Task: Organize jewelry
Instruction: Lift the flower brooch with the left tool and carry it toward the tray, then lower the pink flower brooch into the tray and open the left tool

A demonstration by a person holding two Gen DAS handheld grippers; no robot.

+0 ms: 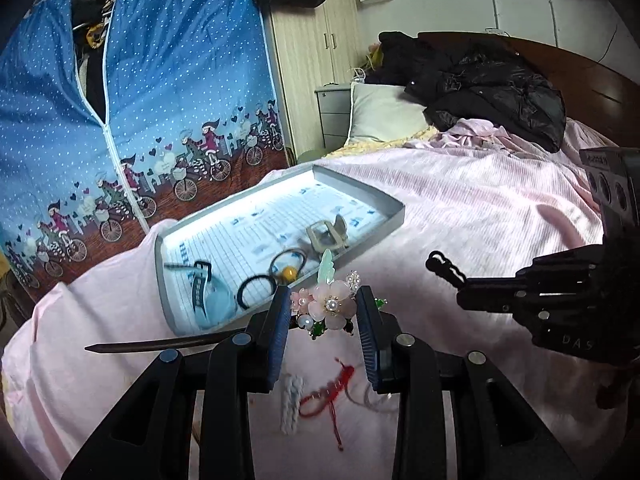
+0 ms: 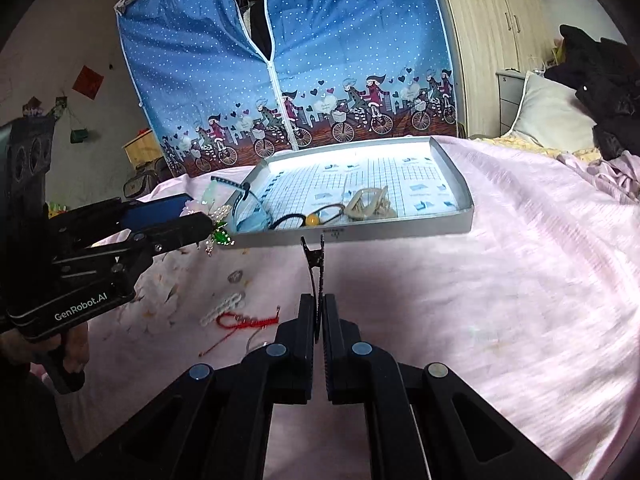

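My left gripper (image 1: pixel 323 312) is shut on a pink flower hairpin (image 1: pixel 330 304) with pearls and a green leaf. Its dark stick points left, and it hangs just in front of the grey tray (image 1: pixel 360 190). From the right wrist view the same left gripper (image 2: pixel 200 218) holds the hairpin (image 2: pixel 218 220) at the tray's (image 2: pixel 400 236) near left corner. My right gripper (image 2: pixel 319 316) is shut on a thin black hair clip (image 2: pixel 314 264) that points at the tray's front wall. The left wrist view shows that right gripper (image 1: pixel 466 290) with the clip (image 1: pixel 444 264) above the bed.
The tray holds black hair ties (image 1: pixel 256 290), a beige claw clip (image 1: pixel 328 234) and a blue headband (image 1: pixel 200 284). A red string bracelet (image 2: pixel 248 322), a white clip (image 2: pixel 224 306) and a small ring (image 2: pixel 236 277) lie on the pink bedspread (image 2: pixel 500 300). Behind are a blue fabric wardrobe (image 2: pixel 320 60), a pillow (image 1: pixel 384 114) and black jackets (image 1: pixel 492 84).
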